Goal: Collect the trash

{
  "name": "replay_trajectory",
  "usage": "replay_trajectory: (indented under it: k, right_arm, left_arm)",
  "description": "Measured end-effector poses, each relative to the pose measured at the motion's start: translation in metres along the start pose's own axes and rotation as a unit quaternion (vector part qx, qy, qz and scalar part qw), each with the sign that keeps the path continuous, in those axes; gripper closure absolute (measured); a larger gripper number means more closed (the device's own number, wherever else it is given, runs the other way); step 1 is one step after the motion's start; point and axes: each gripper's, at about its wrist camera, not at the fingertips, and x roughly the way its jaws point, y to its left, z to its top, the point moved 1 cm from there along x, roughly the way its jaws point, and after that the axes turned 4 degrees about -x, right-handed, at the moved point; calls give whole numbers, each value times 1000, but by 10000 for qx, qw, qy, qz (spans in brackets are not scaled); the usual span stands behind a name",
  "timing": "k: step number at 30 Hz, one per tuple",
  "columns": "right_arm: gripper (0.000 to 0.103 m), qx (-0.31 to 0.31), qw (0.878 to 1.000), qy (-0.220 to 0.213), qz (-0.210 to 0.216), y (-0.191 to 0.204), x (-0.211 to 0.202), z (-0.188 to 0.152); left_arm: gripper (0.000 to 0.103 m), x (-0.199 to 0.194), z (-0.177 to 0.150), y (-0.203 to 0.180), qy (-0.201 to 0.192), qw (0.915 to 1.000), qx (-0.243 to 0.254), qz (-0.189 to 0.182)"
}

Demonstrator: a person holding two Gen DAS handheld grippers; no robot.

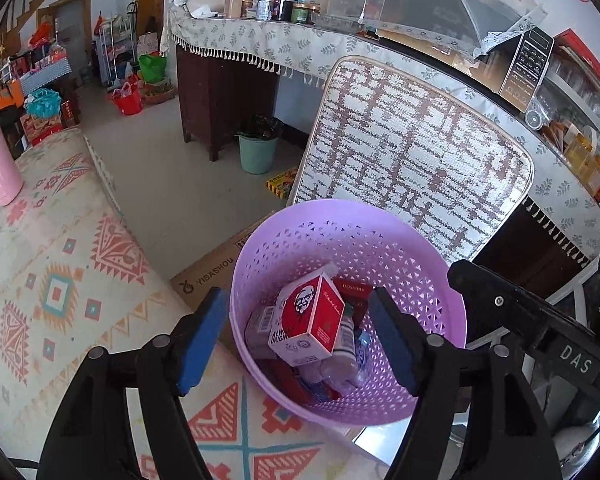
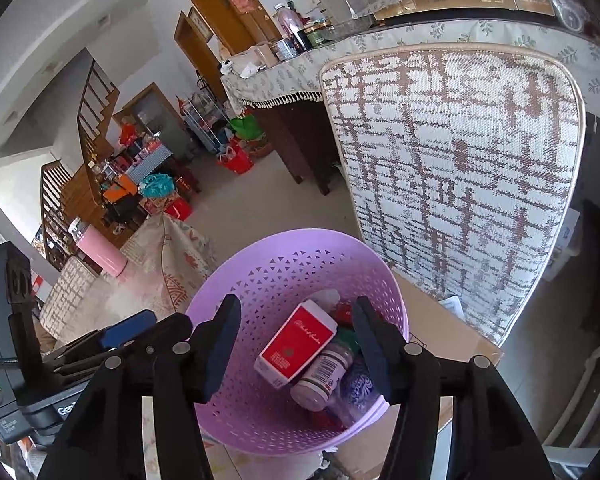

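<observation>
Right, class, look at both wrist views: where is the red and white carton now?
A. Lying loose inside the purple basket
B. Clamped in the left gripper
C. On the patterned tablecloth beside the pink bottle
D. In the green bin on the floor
A: the red and white carton lies on other trash inside the purple basket, and both the left gripper and right gripper stand open with nothing between their pads.

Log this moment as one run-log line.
left gripper: open, empty | right gripper: open, empty | both over purple basket | red carton, bottle inside basket | stage: items dropped
</observation>
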Motion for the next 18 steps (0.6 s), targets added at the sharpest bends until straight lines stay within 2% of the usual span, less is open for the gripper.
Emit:
replay_trajectory:
  k: [7,18]
  right_arm:
    - [41,-70,10000,-4,-68,3,-10,-7]
    - [41,-248,9993,30,-280,13,-24,-21]
  left_arm:
    - [25,-16,-12,-1,-116,9998,71,145]
    - [24,-32,-30,0,-132,9996,80,232]
